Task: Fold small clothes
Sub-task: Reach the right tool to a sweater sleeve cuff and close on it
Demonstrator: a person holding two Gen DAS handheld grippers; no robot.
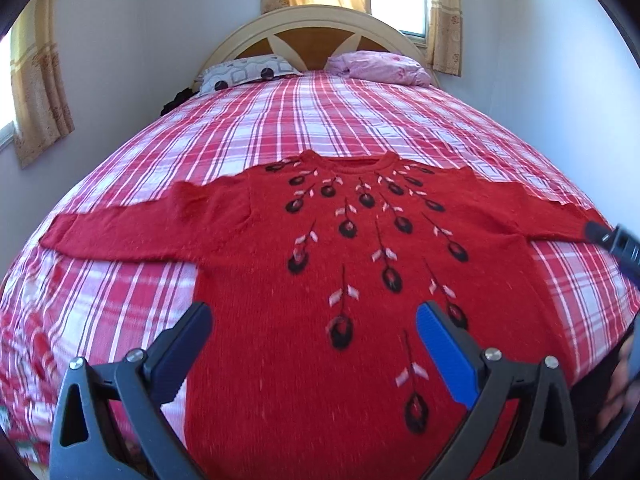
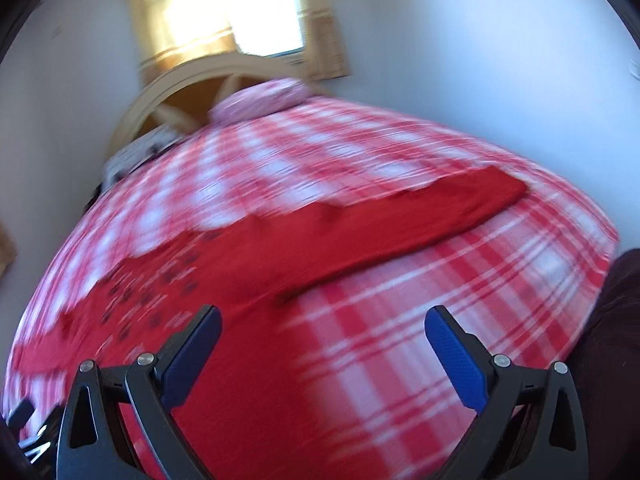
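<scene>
Pinching the red sweater (image 1: 320, 280) with the wide-open, empty left gripper (image 1: 314, 330) and right gripper (image 2: 322, 330), the plaid bedsheet (image 1: 120, 280) could be caught too.

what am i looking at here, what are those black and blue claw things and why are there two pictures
Each claw is a hand-held gripper with a camera looking along its jaws, so there is one picture per hand. The left gripper hovers over a red sweater spread flat, sleeves out, on a plaid bedsheet. The right gripper sits above the sweater's edge near one sleeve; that picture is blurred. Both jaws stand wide open and hold nothing. Pillows lie by the headboard.
</scene>
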